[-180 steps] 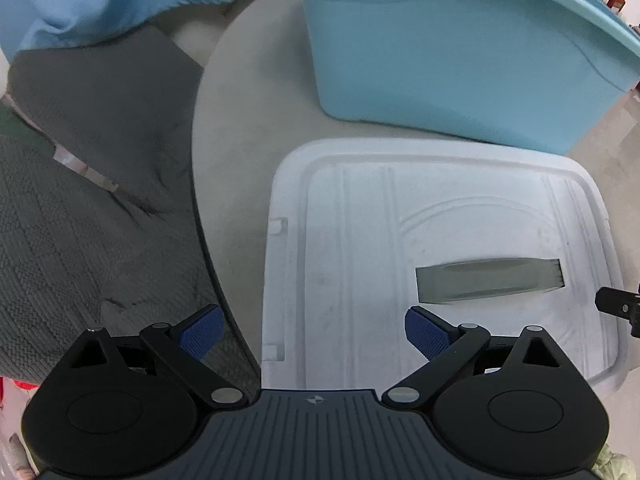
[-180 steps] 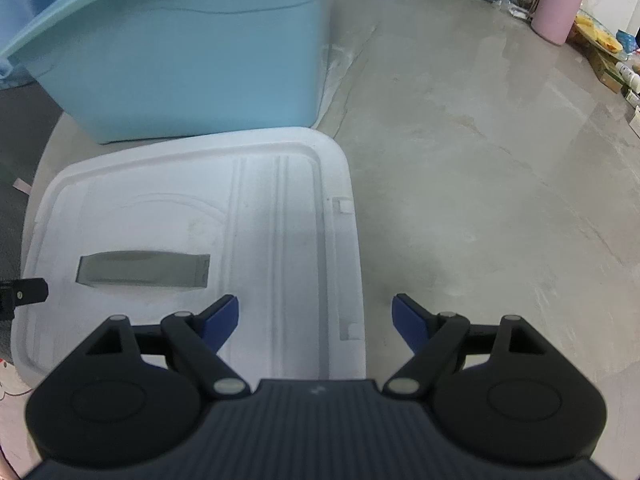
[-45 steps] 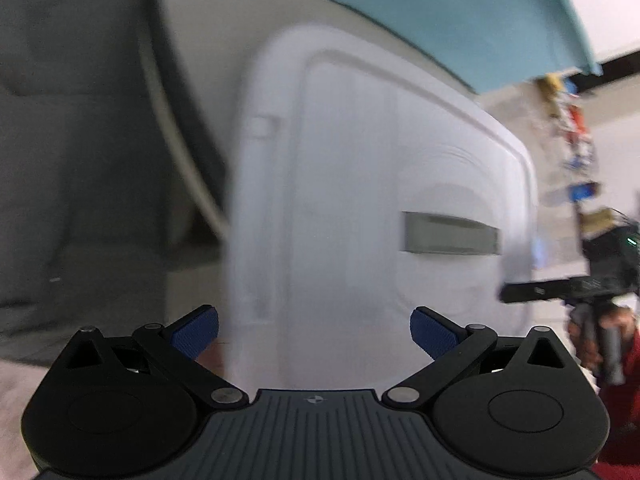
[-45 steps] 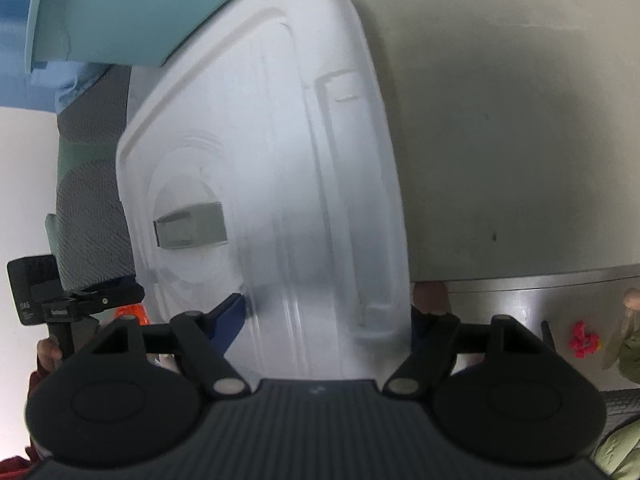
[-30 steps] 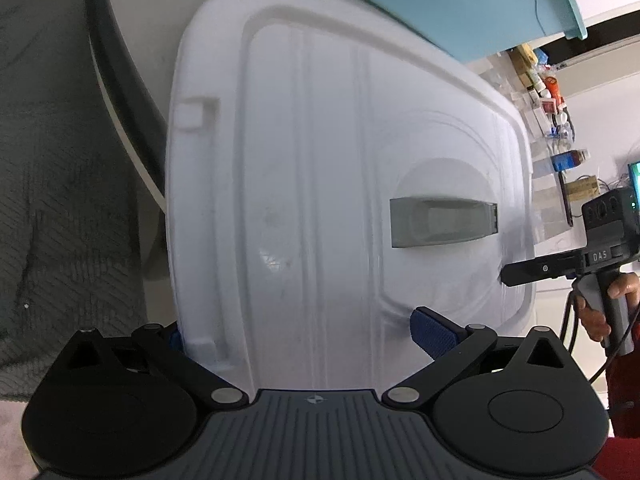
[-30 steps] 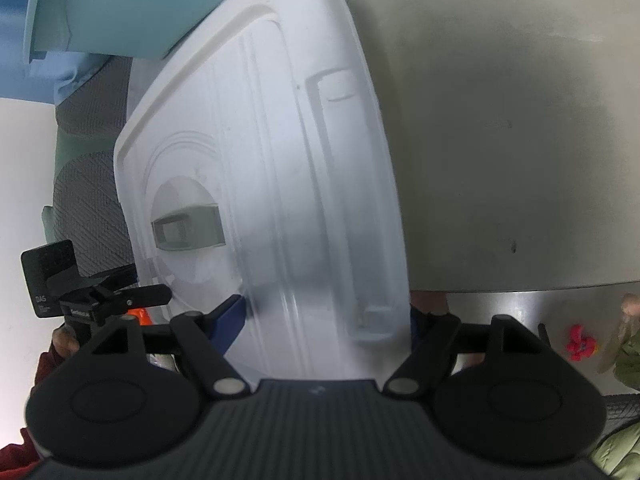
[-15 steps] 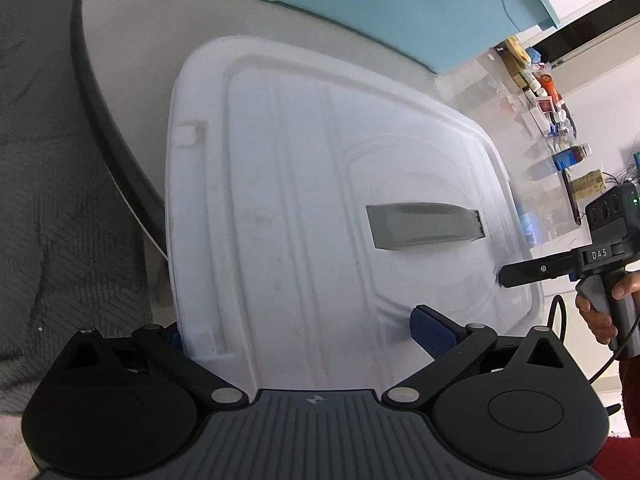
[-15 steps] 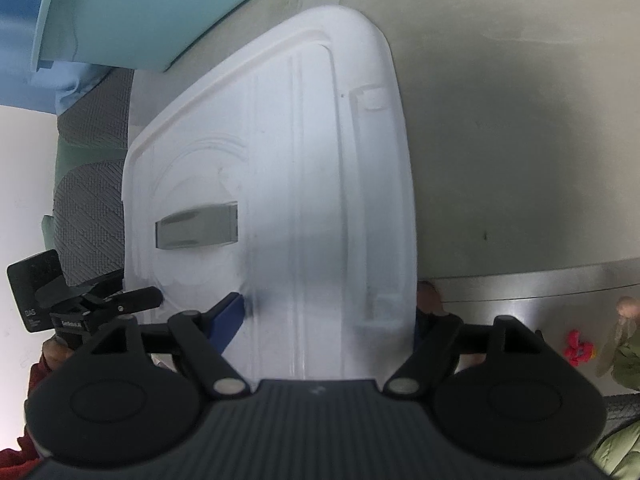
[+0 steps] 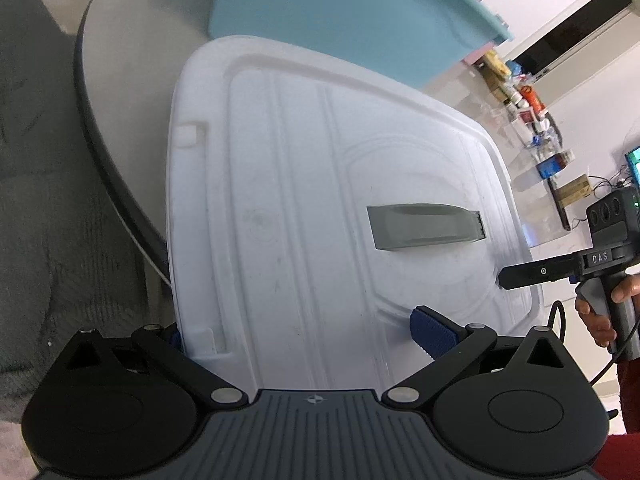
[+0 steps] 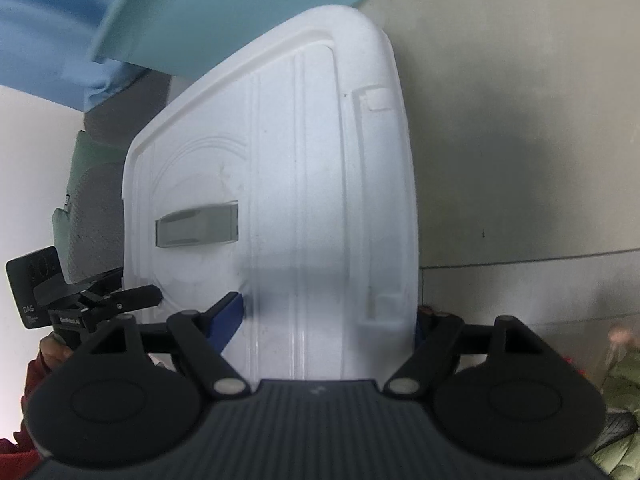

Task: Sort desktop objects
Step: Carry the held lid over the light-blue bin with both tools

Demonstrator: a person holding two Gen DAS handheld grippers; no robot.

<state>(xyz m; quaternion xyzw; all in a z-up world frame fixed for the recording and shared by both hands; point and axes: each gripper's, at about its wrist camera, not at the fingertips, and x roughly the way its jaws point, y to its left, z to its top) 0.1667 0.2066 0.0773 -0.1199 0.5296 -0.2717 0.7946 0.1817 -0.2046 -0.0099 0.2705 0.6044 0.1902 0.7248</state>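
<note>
A white plastic box lid [image 9: 304, 208] with a grey recessed handle [image 9: 424, 226] is lifted and tilted in front of the light blue storage bin [image 9: 352, 16]. My left gripper [image 9: 300, 332] grips the lid's near left edge, one blue pad on top and the other under the rim. My right gripper [image 10: 328, 316] grips the lid [image 10: 280, 184] at its near right edge in the same way. The bin [image 10: 224, 4] stands behind the lid. Each gripper shows in the other's view, the right gripper's body [image 9: 568, 268] and the left gripper's body [image 10: 92, 300].
The round grey table [image 9: 132, 52] lies under the lid, with grey fabric [image 9: 44, 208] to its left. A shelf of small bottles and boxes [image 9: 528, 116] is far right. A blue cloth [image 10: 48, 28] hangs behind the bin.
Six seconds ago the lid lay flat on the table with both grippers open. Both grippers now clamp its near edge, and over the last second the lid has tilted and swung toward the bin.
</note>
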